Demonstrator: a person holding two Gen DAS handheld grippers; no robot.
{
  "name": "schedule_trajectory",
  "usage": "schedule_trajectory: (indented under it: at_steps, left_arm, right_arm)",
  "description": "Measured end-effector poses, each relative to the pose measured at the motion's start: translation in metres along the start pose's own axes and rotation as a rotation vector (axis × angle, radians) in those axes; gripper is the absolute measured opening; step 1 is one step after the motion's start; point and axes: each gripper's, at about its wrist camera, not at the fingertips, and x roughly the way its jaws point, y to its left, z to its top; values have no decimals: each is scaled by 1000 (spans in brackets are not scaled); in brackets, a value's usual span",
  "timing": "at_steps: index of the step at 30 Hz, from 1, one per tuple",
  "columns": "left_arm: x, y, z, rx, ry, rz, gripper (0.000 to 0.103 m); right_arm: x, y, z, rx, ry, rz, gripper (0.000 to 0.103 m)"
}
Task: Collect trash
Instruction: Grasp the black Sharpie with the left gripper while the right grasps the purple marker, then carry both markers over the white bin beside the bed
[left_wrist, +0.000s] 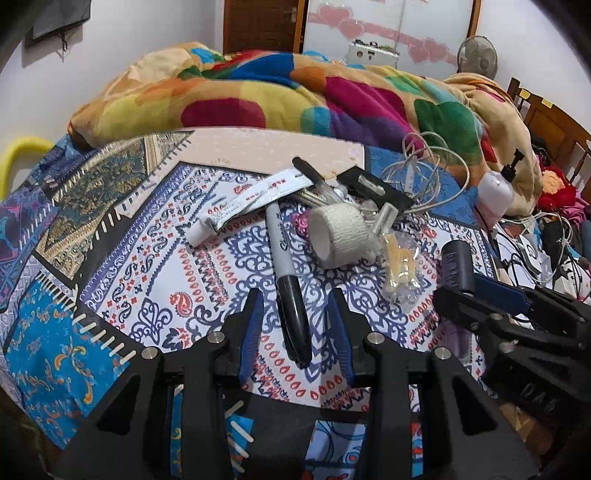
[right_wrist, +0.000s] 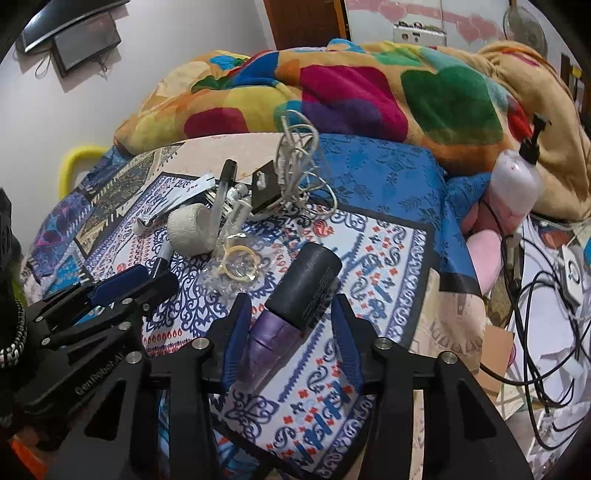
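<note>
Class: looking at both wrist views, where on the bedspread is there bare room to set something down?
Free: patterned bedspread left of the black marker, below the white tube; blue cloth between tangled white cable and pump bottle. Crowded: around the white bandage roll.

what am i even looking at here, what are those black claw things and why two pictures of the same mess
Each black claw is a hand-held two-finger gripper with a fisheye camera on it, so you get two views of one bed.

The left wrist view looks along the left gripper. It is open, with a black marker lying between its fingers.

The right wrist view looks along the right gripper. It is also open, straddling a purple bottle with a black cap, not squeezing it.

On the patterned bedsheet lie a roll of white bandage, a squeezed tube, a bag of rubber bands and tangled cable.
</note>
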Motion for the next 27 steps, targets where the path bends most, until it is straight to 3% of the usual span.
schedule_trajectory:
  at_steps: [4,7,18,27]
  left_arm:
    - [-1,-1,-4,56,-10,32,14]
    - [-6,4,-7,57,13,-6,13]
    - [-36,5,-33,44,62,-76,11]
    - [-101,-1,-25,37,-15,-74,11]
  right_arm:
    - [2,9,-2,-54,-21,-68,40]
    - [0,4,-2,-48,-12,-53,23]
    - [-23,-14,-11,14,3,11,23]
    - [-83,2,-4,-23,-86,18,23]
